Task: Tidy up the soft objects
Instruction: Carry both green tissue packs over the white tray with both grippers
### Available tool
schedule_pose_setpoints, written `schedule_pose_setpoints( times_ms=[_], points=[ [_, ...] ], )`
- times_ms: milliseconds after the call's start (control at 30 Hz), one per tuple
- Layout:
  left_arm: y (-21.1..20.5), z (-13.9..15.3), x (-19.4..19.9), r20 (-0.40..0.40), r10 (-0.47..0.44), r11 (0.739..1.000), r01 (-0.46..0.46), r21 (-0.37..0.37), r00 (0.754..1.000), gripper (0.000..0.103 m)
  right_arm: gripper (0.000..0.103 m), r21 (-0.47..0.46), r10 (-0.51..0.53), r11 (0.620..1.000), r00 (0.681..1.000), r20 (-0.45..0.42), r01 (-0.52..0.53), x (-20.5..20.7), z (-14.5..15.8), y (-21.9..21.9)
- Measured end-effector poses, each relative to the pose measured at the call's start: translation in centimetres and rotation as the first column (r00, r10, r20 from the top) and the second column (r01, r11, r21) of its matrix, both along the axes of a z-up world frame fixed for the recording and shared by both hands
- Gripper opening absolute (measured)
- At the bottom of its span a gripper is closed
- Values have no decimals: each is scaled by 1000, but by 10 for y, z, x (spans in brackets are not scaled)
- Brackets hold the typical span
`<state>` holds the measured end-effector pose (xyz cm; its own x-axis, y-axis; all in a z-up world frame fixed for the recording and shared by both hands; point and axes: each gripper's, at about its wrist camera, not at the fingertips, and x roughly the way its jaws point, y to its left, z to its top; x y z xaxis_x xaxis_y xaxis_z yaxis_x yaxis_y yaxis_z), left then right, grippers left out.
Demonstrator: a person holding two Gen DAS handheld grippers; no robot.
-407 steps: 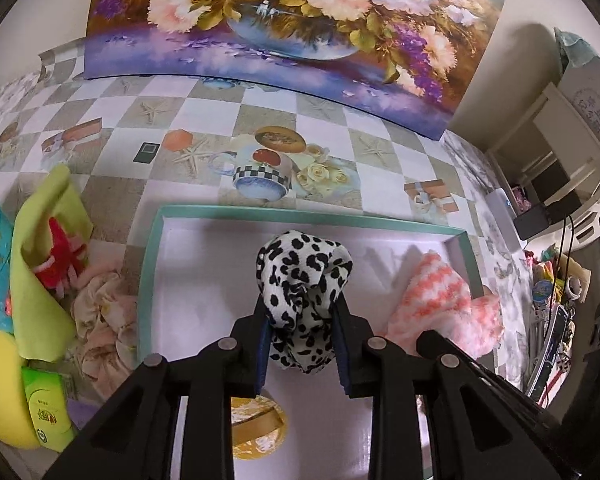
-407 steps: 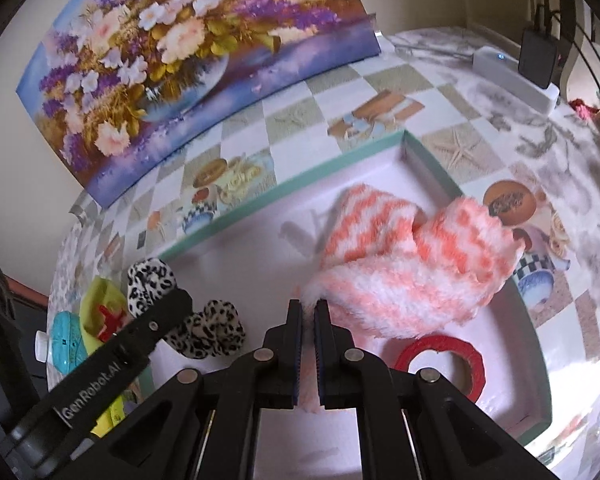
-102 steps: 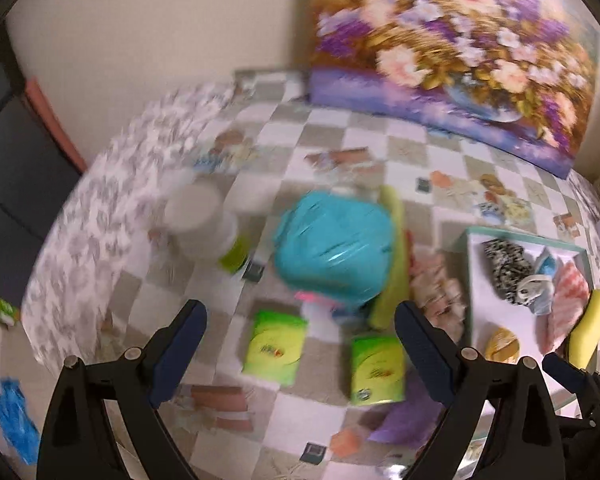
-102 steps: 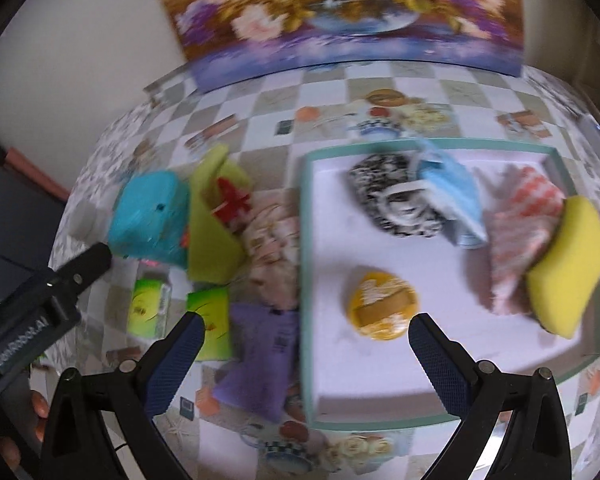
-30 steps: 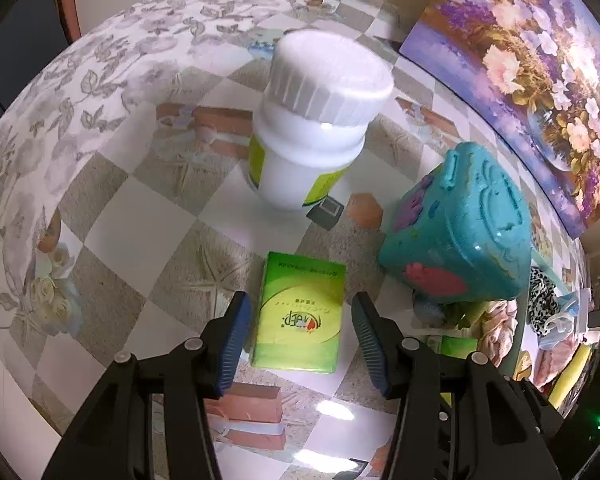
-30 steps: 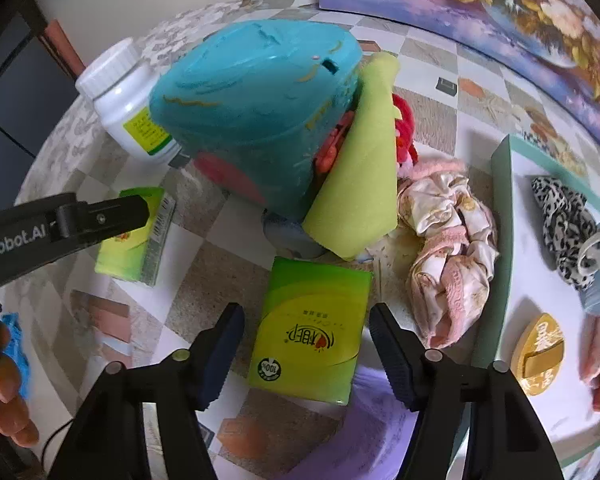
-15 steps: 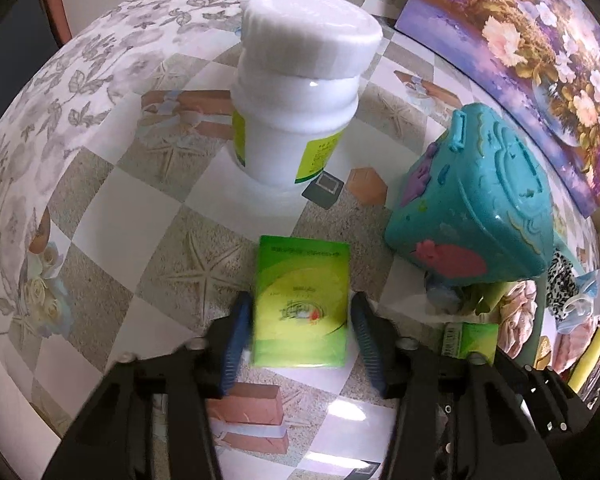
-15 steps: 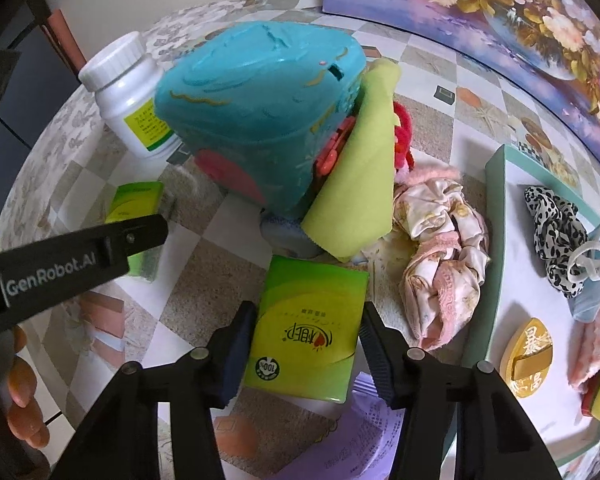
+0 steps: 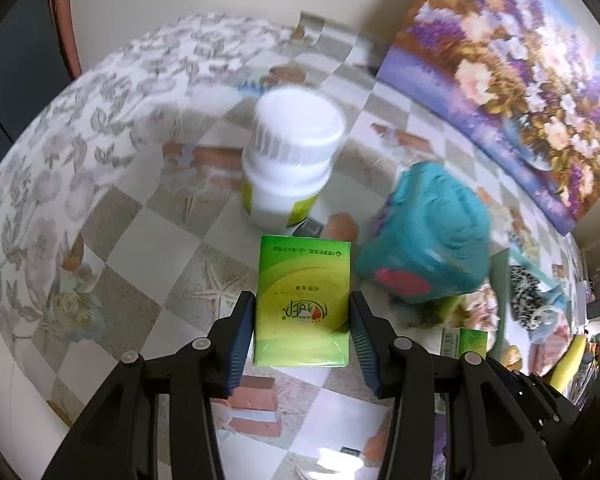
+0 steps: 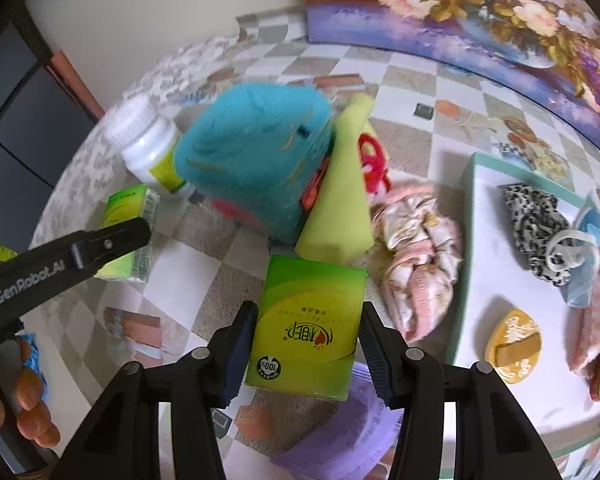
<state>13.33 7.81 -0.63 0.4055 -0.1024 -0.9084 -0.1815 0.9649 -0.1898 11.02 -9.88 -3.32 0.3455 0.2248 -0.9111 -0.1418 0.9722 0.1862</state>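
Both grippers' fingers are now closed in from wide open: the left tissue pack is clamped and raised off the desk, the right tissue pack likewise gripped.

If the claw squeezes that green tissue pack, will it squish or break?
The green tissue pack probably squishes a little; its shiny wrapper looks soft. It seems light, and its flat sides suit the right gripper. The glossy film might slip.

White bottle blurred, teal toy blurred — label unreadable
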Motion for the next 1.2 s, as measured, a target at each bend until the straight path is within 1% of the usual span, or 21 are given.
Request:
schedule_pose_setpoints(
  times_ms=[200,333,433,500,600,700,767,933,1033,1100,1133,1200],
  points=[
    [-26,26,-7,50,-59,998,59,15,997,48,54,64,-53,997,998,33,50,-7,25,-22],
    [-52,40,-10,65,-122,993,122,9,990,49,54,70,-96,993,993,62,91,-15,39,-35],
    [-75,47,-12,80,-185,983,186,-5,980,49,54,70,-131,990,988,80,125,-18,46,-50],
    [-90,48,-13,76,-225,974,227,-17,971,49,54,61,-161,986,983,90,156,-20,50,-64],
    [-112,49,-17,63,-266,964,267,-10,962,49,54,58,-221,975,972,84,216,-24,52,-87],
    [-133,53,-21,65,-305,952,306,-1,950,49,54,89,-273,960,959,78,266,-29,55,-110],
    [-143,56,-22,66,-316,949,317,-3,947,49,54,96,-306,950,949,72,299,-33,57,-126],
    [-172,63,-23,64,-337,942,336,12,940,49,54,61,-392,919,919,53,389,-42,54,-160],
    [-195,60,-24,49,-353,935,354,6,934,49,54,50,-435,900,900,28,433,-49,48,-179],
    [-206,55,-26,40,-339,941,339,-2,940,49,54,35,-461,887,887,11,461,-53,43,-189],
    [-211,50,-28,31,-317,948,318,-18,948,49,54,24,-475,880,880,1,475,-55,39,-194],
    [-219,41,-30,10,-307,950,307,-55,952,49,54,8,-501,865,865,-29,501,-58,30,-204]
  ],
)
